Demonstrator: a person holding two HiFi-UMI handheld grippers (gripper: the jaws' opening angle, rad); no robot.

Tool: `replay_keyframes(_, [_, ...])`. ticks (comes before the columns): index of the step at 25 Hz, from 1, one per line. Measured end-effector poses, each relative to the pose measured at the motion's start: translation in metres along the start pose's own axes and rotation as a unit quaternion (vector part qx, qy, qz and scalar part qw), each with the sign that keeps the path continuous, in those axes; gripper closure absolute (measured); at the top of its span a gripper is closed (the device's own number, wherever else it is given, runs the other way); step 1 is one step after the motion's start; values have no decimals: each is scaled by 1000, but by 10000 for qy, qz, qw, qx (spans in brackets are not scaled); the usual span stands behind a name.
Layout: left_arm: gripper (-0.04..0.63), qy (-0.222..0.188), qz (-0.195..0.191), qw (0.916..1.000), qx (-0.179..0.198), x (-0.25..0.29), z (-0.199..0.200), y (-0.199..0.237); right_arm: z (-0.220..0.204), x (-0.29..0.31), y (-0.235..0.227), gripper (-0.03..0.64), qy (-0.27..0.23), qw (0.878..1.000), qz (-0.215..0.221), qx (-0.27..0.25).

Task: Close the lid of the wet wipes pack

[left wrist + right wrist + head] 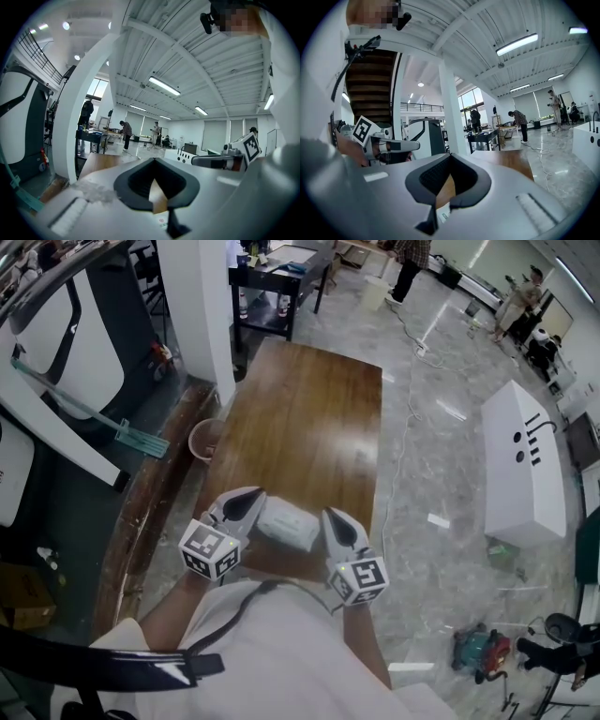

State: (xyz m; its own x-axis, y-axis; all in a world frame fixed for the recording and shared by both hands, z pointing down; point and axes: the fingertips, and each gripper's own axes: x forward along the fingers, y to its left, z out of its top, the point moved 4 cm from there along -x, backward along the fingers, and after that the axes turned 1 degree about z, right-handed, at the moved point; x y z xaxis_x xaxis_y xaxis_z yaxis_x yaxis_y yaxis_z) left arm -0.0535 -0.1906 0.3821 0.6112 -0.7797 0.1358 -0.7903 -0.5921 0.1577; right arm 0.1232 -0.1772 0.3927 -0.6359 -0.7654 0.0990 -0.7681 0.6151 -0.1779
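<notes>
The wet wipes pack (287,525) lies on the near end of the table (309,418), its long axis running from gripper to gripper. The left hand-held gripper (246,505) hangs just beside the pack's left end and the right hand-held gripper (336,524) just beside its right end, neither plainly nearer. Both point roughly level, out past the pack. Each has its jaws closed together on nothing. The pack is white and flat, and I cannot tell whether its lid is up or down.

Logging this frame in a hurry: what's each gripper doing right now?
Left hand-held gripper: closed; cannot tell if it pinches the wet wipes pack.
Right hand-held gripper: closed; likewise unclear.
</notes>
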Motion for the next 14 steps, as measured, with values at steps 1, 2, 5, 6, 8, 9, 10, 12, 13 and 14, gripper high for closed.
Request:
replay_keyframes(1, [592, 0, 3, 10000, -29, 0, -1, 0, 0, 0, 0, 609, 2, 10000, -1, -12])
replay_keyframes(2, [592, -9, 0, 10000, -63, 0, -3, -1, 0, 0, 0, 609, 5, 10000, -2, -19])
replay_keyframes(5, [592, -28, -31, 9999, -127, 0, -4, -2, -2, 1, 1, 609, 25, 10000, 8, -34])
replay_keyframes(6, [592, -24, -36, 9999, -132, 0, -4, -3, -2, 1, 1, 609, 35, 10000, 13, -39])
replay_keyframes(8, [592, -12, -33, 9999, -114, 1, -5, -3, -2, 2, 0, 609, 37, 10000, 11, -41])
replay_keyframes(9, [592, -9, -32, 9999, -94, 2, -5, -3, -2, 2, 0, 609, 29, 10000, 5, -42])
replay_keyframes(10, [592, -5, -31, 10000, -77, 2, -6, -2, -3, 3, 1, 609, 24, 10000, -1, -48])
replay_keyframes(12, [592, 4, -18, 10000, -65, 1, -9, 1, -6, 6, 3, 609, 35, 10000, 12, -67])
replay_keyframes(13, [592, 6, -7, 10000, -69, 0, -11, 3, -8, 8, 5, 609, 48, 10000, 29, -79])
replay_keyframes(14, [592, 8, 5, 10000, -75, -1, -13, 4, -10, 10, 6, 609, 61, 9999, 47, -91])
